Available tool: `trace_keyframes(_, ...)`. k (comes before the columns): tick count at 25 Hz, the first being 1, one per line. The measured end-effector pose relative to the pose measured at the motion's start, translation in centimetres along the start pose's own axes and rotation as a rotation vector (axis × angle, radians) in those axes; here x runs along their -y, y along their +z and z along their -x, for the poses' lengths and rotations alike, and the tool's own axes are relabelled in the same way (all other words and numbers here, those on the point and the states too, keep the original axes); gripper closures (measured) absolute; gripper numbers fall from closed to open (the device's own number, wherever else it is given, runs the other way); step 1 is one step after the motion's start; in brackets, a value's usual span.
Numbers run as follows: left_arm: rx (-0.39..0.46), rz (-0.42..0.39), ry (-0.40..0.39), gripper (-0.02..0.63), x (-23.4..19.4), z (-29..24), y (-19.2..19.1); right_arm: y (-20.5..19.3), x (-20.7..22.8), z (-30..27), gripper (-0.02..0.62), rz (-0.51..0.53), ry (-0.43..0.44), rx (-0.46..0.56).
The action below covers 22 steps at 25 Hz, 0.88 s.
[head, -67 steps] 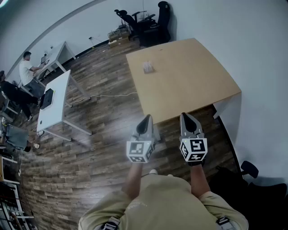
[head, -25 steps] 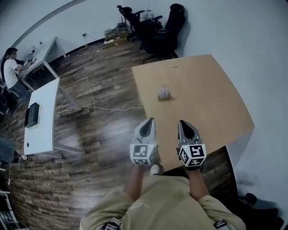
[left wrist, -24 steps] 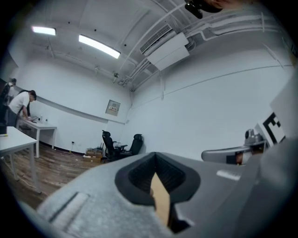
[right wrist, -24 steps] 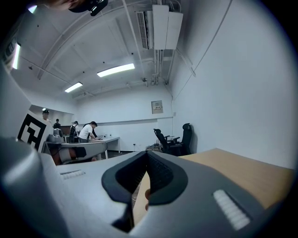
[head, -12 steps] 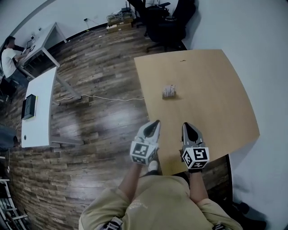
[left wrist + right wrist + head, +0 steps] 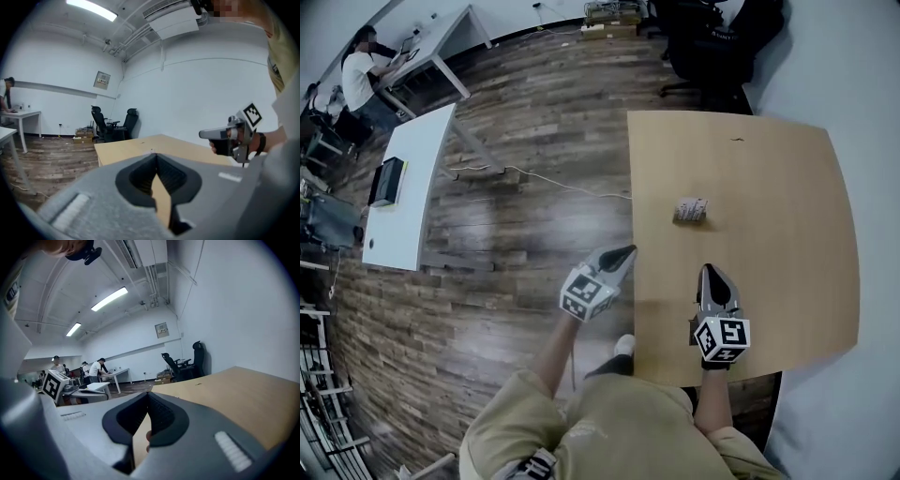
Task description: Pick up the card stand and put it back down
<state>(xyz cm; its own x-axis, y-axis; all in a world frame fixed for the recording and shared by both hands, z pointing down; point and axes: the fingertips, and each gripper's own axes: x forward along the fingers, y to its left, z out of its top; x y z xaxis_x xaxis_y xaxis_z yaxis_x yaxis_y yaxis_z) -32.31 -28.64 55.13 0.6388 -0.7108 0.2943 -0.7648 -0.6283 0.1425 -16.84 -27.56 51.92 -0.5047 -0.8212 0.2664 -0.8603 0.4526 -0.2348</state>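
Approach stage. Left gripper [image 6: 625, 251] and right gripper [image 6: 710, 271]: fingers fully closed, empty. Card stand [image 6: 691, 211] upright at tabletop [image 6: 778, 169] centre, untouched. Advise opening right fingers before descending squarely.

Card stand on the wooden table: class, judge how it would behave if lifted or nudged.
The card stand looks small on the table, so probably light. It seems to hold upright cards, so a nudge might tip it. The table looks smooth, so it may slide easily.

Open-plan office — white desks [image 6: 417, 159], black swivel chairs [image 6: 722, 47], person [image 6: 361, 70] working at a far desk, ceiling strip lights [image 6: 111, 298]
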Motion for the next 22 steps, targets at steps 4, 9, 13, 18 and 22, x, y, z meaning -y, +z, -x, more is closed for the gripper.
trace_keyframes(4, -0.027, -0.013, -0.071, 0.591, -3.4, -2.9, -1.4, -1.4, 1.8, -3.5, 0.591, -0.024, 0.035, -0.027)
trace_keyframes(9, -0.068, -0.028, -0.145, 0.521, -6.6, -8.9, -3.9, -5.2, 5.5, -6.3, 0.591, -0.093, 0.031, -0.095)
trace_keyframes(13, -0.102, -0.061, -0.21, 0.453, -8.3, -13.6, -5.9, -7.6, 7.5, -7.7, 0.591, -0.104, 0.039, -0.143)
trace_keyframes(18, -0.17, -0.168, -0.317, 0.311, -8.1, -19.0, -9.1, -9.4, 10.7, -8.5, 0.591, -0.117, 0.005, -0.179)
trace_keyframes(22, -0.198, -0.248, -0.405, 0.234, -7.2, -22.8, -10.2, -10.4, 12.6, -9.0, 0.591, -0.135, -0.016, -0.198)
